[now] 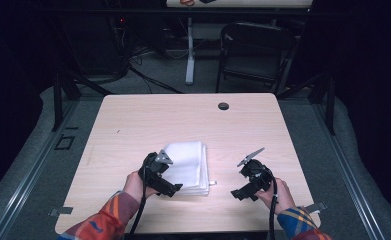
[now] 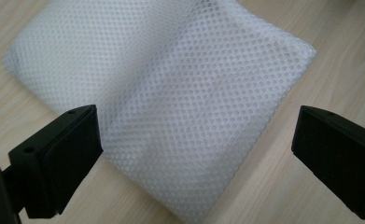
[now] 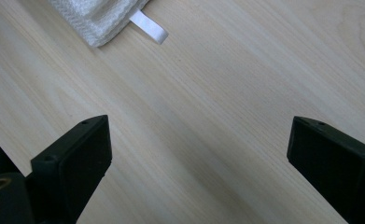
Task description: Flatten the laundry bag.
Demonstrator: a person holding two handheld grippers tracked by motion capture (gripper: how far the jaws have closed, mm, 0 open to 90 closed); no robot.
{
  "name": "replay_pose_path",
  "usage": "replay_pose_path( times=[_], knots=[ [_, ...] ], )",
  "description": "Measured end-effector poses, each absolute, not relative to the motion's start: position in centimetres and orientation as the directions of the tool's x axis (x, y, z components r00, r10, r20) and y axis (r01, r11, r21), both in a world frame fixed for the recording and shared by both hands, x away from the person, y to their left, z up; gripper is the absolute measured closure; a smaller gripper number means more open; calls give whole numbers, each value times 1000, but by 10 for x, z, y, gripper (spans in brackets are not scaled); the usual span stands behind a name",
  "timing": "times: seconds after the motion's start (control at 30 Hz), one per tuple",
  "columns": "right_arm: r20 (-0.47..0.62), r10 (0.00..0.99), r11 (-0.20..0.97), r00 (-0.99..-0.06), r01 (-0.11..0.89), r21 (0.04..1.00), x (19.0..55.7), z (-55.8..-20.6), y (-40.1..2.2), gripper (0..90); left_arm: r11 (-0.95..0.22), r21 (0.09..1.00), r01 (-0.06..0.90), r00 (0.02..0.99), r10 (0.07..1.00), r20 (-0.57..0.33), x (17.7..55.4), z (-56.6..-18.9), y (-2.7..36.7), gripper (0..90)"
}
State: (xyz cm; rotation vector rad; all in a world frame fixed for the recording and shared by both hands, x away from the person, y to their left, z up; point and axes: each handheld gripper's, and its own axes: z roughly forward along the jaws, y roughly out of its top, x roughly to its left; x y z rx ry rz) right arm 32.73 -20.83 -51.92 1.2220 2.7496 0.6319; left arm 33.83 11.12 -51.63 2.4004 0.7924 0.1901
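Observation:
A folded white mesh cloth [image 1: 187, 165] lies near the middle of the wooden table [image 1: 133, 125]. My left gripper [image 1: 170, 189] hovers at the cloth's near left corner, jaws wide open. In the left gripper view the cloth [image 2: 171, 93] spreads out just beyond the open left gripper [image 2: 194, 154], nothing held. My right gripper [image 1: 239, 194] is to the right of the cloth, over bare wood, also open. In the right gripper view a corner of the cloth [image 3: 96, 18] with a white tag [image 3: 148, 29] shows at the top left, well beyond the right gripper [image 3: 199, 158].
A small dark round disc [image 1: 223, 106] sits near the table's far edge. Beyond the table stand a black folding chair [image 1: 255, 50] and a white table leg [image 1: 190, 50]. Bare wood surrounds the cloth on all sides.

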Motion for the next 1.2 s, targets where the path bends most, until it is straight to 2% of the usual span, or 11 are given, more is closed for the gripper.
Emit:
replay_pose_path(
  times=[0.3,0.53,0.8,1.2],
  knots=[
    [117,720,602,-684,700,385,328,-521,-207,69,-702,549,454,851,524,-35,339,-529,89,23],
    [118,717,605,-687,698,384,327,-521,-206,77,-772,485,412,876,481,22,342,-545,75,73],
    [125,707,616,-696,693,374,326,-525,-203,94,-811,448,377,880,464,100,339,-554,69,206],
    [120,704,621,-700,688,375,326,-527,-199,125,-809,473,350,905,422,53,341,-547,75,438]
  ],
)
